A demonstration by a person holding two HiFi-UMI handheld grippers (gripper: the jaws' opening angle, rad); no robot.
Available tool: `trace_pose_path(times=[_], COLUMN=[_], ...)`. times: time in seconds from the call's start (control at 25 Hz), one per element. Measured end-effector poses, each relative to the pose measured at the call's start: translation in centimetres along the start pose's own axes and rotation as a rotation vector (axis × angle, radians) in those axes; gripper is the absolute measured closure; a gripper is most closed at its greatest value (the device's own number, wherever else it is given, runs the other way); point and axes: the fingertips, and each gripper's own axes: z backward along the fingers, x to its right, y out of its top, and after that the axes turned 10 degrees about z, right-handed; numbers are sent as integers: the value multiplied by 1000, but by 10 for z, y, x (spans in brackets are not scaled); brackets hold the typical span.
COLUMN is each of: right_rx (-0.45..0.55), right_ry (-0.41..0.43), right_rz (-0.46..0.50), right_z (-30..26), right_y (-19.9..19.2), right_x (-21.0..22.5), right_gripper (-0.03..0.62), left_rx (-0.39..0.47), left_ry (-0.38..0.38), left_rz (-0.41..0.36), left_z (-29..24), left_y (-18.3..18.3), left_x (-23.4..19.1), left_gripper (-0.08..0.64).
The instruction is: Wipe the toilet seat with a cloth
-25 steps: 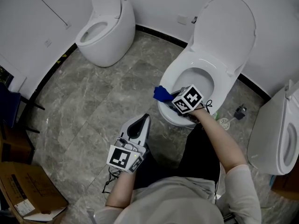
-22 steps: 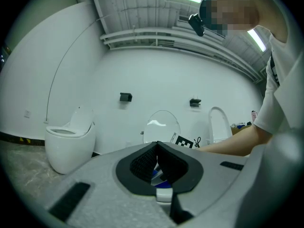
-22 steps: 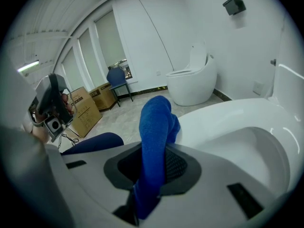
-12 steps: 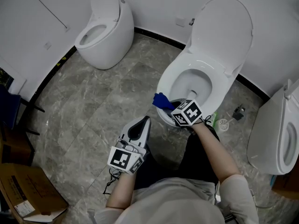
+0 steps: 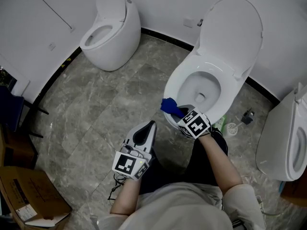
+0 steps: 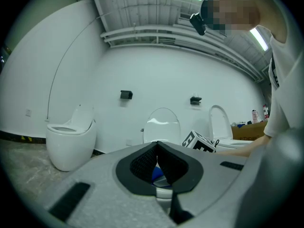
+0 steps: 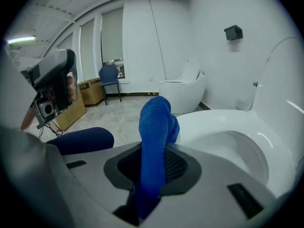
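Pinching the cloth [image 5: 170, 106] at the front of the seat [image 5: 178, 83], the right gripper [image 5: 182, 114] may lose it into the bowl [image 5: 200, 86]; the left gripper [image 5: 149, 124] hangs empty, fingers closed.

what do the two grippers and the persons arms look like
Both the left gripper and right gripper are pale grey wedge-shaped shells with black pads and a cube of black-and-white square markers. A black cable trails from the left one. Light sleeves end near the elbows.
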Motion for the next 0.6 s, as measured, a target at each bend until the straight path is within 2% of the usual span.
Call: trace_pose_path(times=[0.6], right_rx=[11], right_ry=[-86], right_rz=[87], right_z=[19], right_y=[-10], right_x=[-4], right_gripper=[522], left_rx=[-39], left_ry=[-33], left_rz=[8], left_z=[-3], left_y=[-16], left_x=[10], left_gripper=[552])
